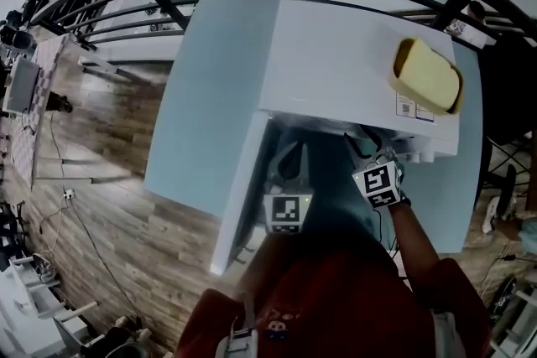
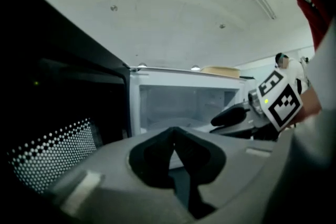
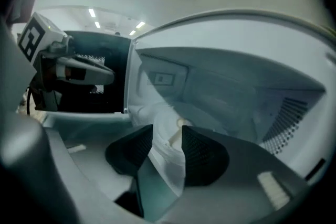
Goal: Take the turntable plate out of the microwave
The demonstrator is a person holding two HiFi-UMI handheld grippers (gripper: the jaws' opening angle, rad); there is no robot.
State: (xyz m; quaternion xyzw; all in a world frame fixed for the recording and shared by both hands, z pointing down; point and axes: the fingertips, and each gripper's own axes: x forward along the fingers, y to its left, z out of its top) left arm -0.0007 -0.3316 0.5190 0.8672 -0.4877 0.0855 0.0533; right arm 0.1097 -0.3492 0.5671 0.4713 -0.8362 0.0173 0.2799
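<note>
Head view steeply down onto microwave [image 1: 336, 54] top, both gripper views close, facing its open cavity [image 2: 184, 105].

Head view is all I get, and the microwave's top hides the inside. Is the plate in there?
Observer: Yes. The right gripper view shows the turntable plate inside the microwave, its rim filling the gap between the jaws of the right gripper.
Operator: What's the other one holding?
Observer: Nothing. The left gripper view shows the left gripper outside, its jaws together, pointing at the open front.
</note>
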